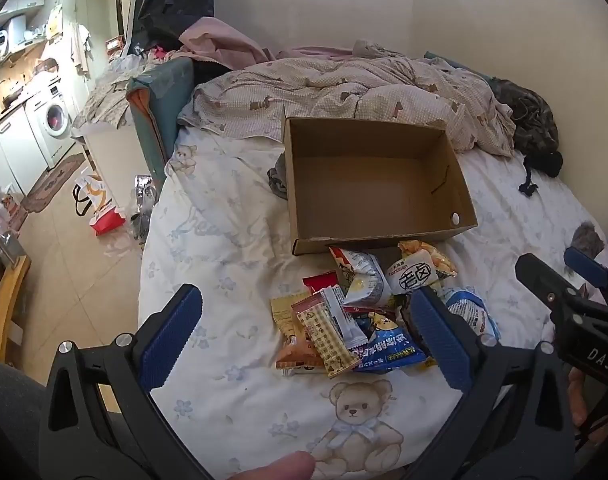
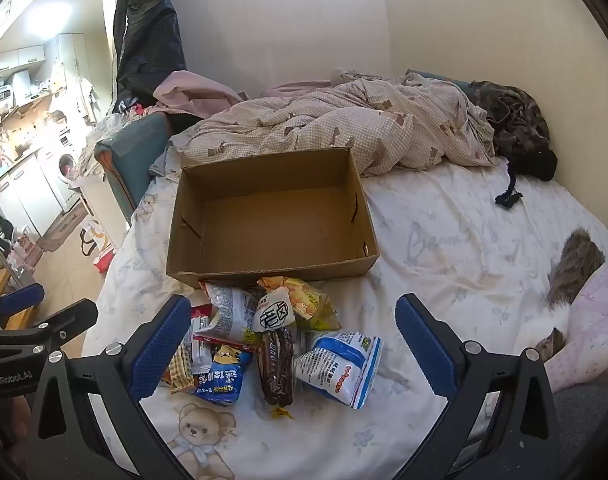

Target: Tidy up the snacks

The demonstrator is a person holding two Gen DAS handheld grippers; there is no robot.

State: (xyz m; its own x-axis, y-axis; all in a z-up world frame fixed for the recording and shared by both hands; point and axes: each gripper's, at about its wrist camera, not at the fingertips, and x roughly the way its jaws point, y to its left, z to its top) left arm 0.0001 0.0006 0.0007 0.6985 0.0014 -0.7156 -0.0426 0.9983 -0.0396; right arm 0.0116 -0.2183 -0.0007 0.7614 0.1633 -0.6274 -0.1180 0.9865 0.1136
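Cardboard box (image 2: 271, 216), brown and plainly empty, sits open-topped on the bed (image 2: 444, 248) at the centre of both frames, its near wall touching the top of the snack pile (image 2: 271, 344). Nothing has gone in yet, so the sorting looks to be at its very start: both claws hover over the heap without a packet chosen.

Left claw (image 1: 304, 340) is spread wide with nothing between its blue pads; in its own view the pile lies toward its right finger, lower centre of the frame. Right claw (image 2: 291, 348) is likewise released and empty, and its view frames the pile squarely between the fingers.

Next move, as I judge it, calls for picking 1 packet off the top or edge of the heap, closing on it lightly, and lifting it over the near wall into the box. The right claw seems better lined up for that.

Packets overlap loosely: a white-and-blue pouch (image 2: 340, 364) at the lower right of the pile, a dark brown wrapped bar (image 2: 277, 364) lying lengthwise in the middle, a blue pouch with a cartoon figure (image 2: 223, 372) at lower left, a white sachet with black characters (image 2: 273, 312) near the box, and an orange-yellow bag (image 2: 308, 300) behind it. Wrappers look crinkly and slippery, so a pinch on a sealed edge may hold better.
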